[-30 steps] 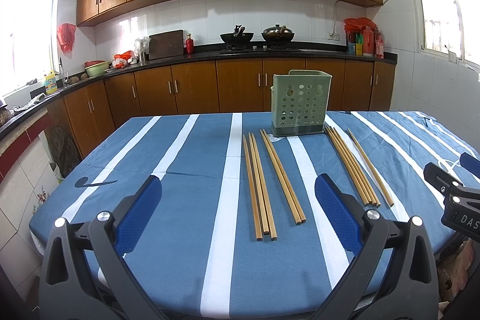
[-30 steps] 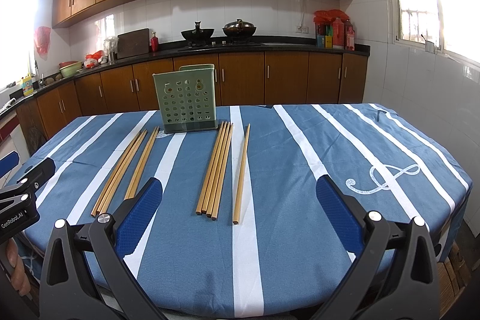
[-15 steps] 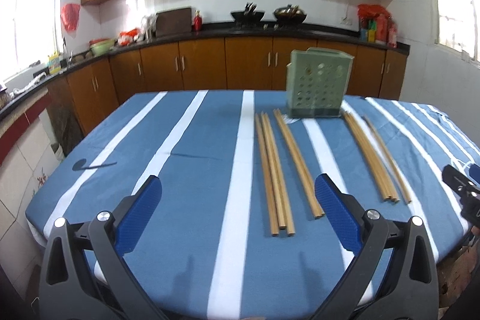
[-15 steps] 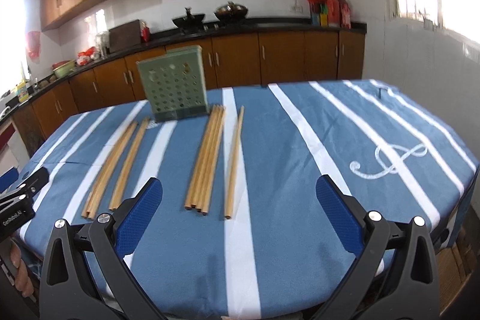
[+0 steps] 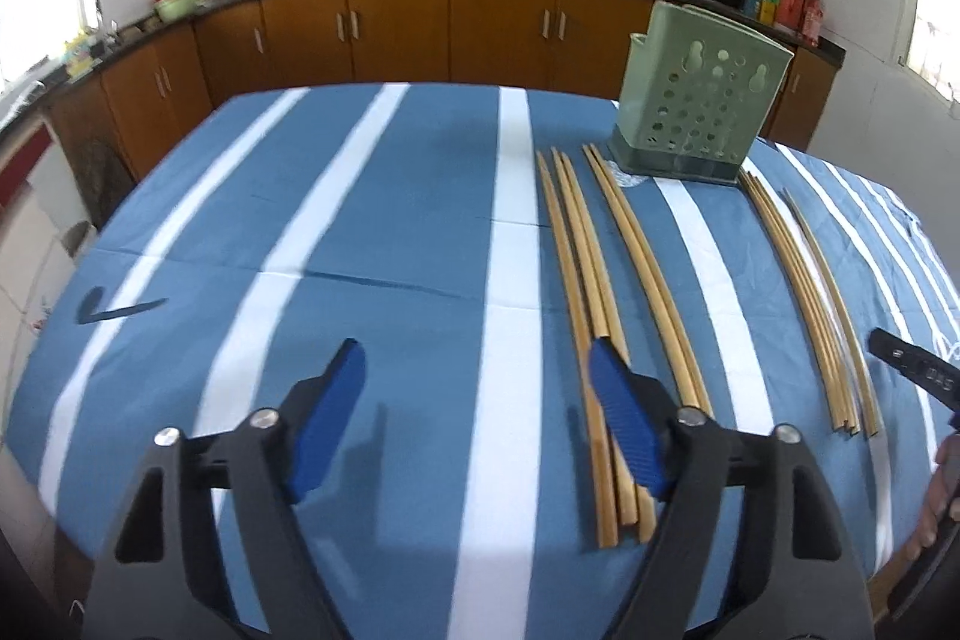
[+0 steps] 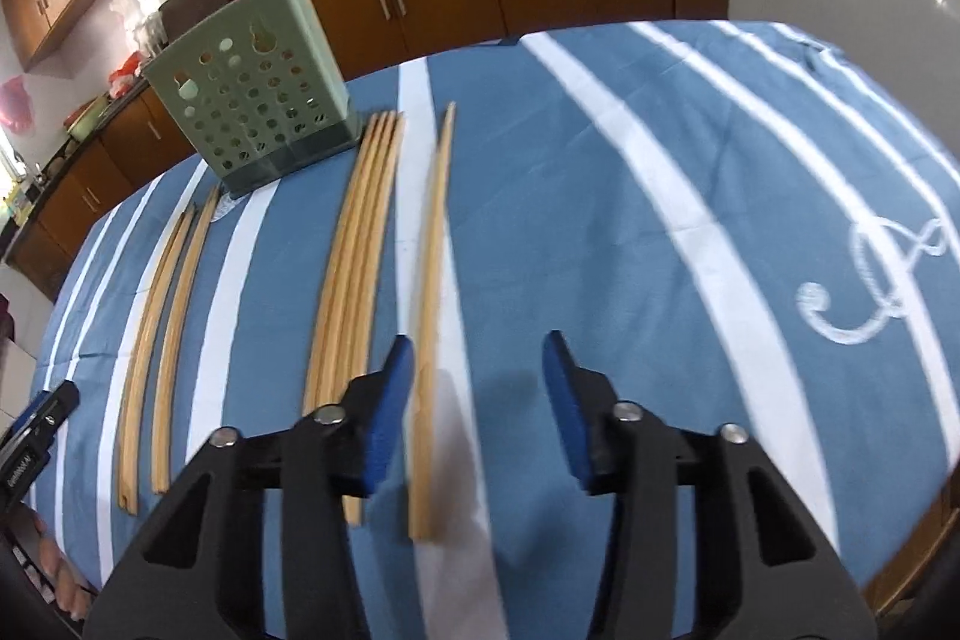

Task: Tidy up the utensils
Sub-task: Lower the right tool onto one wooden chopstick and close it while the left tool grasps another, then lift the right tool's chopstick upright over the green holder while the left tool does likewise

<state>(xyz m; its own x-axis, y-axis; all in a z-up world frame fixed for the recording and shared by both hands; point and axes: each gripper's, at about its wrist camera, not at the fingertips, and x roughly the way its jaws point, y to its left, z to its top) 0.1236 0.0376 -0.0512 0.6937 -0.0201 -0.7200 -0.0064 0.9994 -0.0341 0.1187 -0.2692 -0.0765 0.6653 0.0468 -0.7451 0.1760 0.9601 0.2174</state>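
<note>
While the chopsticks lie flat on the blue-and-white striped tablecloth point(image 5: 372, 244) of the table, they form separate groups in front of the green perforated utensil holder point(image 5: 699, 112), which stands upright near the table's far edge; no chopstick is in it yet. Seen from the left wrist: a group of three chopsticks point(image 5: 585, 280), a pair point(image 5: 645, 274) just beside it, and a further bundle point(image 5: 798, 292) well to the right. Seen from the right wrist: a four-stick bundle point(image 6: 357, 256) and a single chopstick point(image 6: 432, 280) just beside it. Handling, as a judgement: the sticks look like thin, stiff, light wood or bamboo, smooth enough to roll or slide; lying flush on soft cloth, they offer little height to grip, so a hold across the width near the thicker near end seems best, one stick or one tight bundle at a time. Left gripper point(image 5: 474, 412): tilted downward over the cloth, its fingers point(image 5: 624, 418) closing but apart, nothing between them; the right finger sits over the near ends of the group of three. Right gripper point(image 6: 480, 406): likewise pitched down, fingers point(image 6: 390, 412) closing, not yet pinching; the single chopstick lies between them, close against the left finger.
</note>
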